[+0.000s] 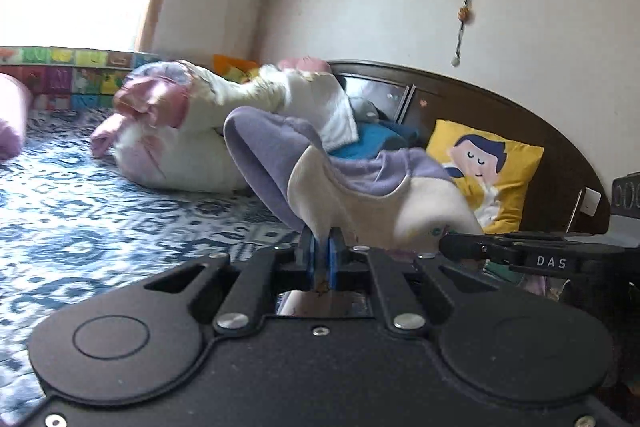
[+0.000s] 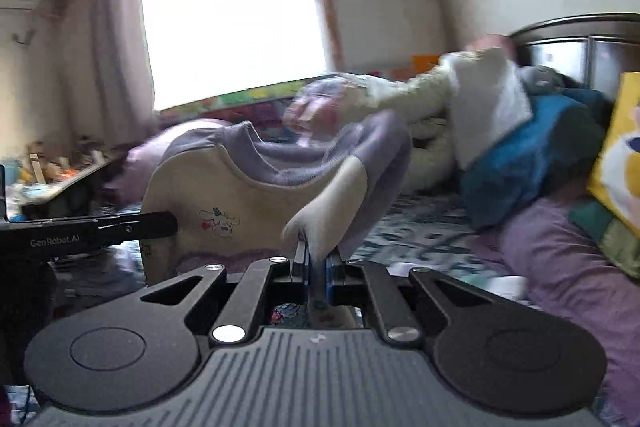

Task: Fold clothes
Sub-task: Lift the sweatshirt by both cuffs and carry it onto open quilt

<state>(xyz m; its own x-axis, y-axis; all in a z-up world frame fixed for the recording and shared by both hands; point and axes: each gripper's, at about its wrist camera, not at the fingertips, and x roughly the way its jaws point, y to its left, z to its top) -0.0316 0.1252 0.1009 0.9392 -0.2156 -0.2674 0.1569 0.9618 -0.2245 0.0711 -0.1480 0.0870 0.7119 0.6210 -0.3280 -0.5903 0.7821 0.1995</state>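
Observation:
A cream sweatshirt with lilac sleeves and collar (image 1: pixel 360 195) hangs stretched between my two grippers above the bed. My left gripper (image 1: pixel 322 247) is shut on one shoulder of it. My right gripper (image 2: pixel 316 259) is shut on the other shoulder; the same sweatshirt (image 2: pixel 224 195) shows a small cartoon print on its chest. The right gripper's body shows at the right of the left wrist view (image 1: pixel 520 251), the left gripper's at the left of the right wrist view (image 2: pixel 88 231). The garment's lower part is hidden behind the grippers.
A blue-and-white patterned bedspread (image 1: pixel 100 211) covers the bed. A pile of white, pink and blue clothes (image 1: pixel 224 123) lies toward the dark wooden headboard (image 1: pixel 500 115). A yellow cartoon pillow (image 1: pixel 484 167) leans there. A lilac blanket (image 2: pixel 560 267) lies at right. A cluttered desk (image 2: pixel 52 175) stands left.

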